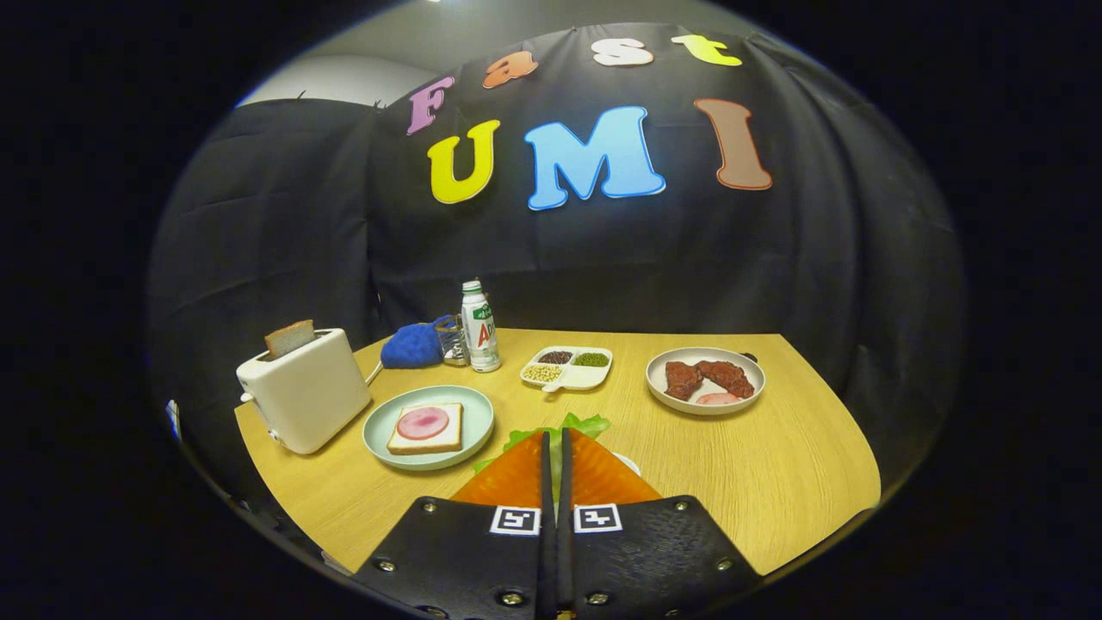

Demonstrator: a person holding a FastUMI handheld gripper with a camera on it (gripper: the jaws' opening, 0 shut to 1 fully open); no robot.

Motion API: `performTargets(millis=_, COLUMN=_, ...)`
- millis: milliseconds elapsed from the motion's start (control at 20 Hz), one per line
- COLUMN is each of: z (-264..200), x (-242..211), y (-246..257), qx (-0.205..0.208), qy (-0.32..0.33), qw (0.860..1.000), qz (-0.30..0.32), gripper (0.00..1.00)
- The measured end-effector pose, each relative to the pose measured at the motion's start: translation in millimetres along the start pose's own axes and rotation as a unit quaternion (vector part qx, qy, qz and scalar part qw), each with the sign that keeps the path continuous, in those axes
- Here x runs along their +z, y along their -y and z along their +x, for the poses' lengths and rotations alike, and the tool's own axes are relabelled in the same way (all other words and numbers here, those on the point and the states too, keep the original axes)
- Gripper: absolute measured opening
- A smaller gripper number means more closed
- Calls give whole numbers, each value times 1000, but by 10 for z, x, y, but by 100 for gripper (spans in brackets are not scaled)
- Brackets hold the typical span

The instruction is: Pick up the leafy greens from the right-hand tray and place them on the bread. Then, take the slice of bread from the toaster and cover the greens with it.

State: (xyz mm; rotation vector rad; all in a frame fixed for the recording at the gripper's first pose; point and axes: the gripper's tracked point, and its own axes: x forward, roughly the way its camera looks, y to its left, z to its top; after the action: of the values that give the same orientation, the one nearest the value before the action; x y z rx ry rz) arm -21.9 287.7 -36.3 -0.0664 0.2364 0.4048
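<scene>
My gripper has its two orange fingers drawn almost together, shut on the leafy greens. The frilly green edges stick out past and between the fingertips. A sliver of the white tray peeks out under the right finger. Ahead and to the left lies a slice of bread topped with a pink round slice, on a pale green plate. Left of that plate stands a white toaster with a brown slice of bread sticking up from its slot.
At the back of the wooden table stand a white bottle, a small glass and a blue cloth. A divided dish of beans and a plate of dark meat lie beyond the fingers to the right.
</scene>
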Motion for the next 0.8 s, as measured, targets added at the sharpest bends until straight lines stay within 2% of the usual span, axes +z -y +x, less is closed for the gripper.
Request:
performTargets(millis=250, z=39, x=219, y=-275, qx=19, qy=13, qw=1000, qz=-20, gripper=0)
performTargets(millis=800, z=477, x=189, y=-1016, qx=85, qy=-1, qw=996, qz=-6, gripper=0)
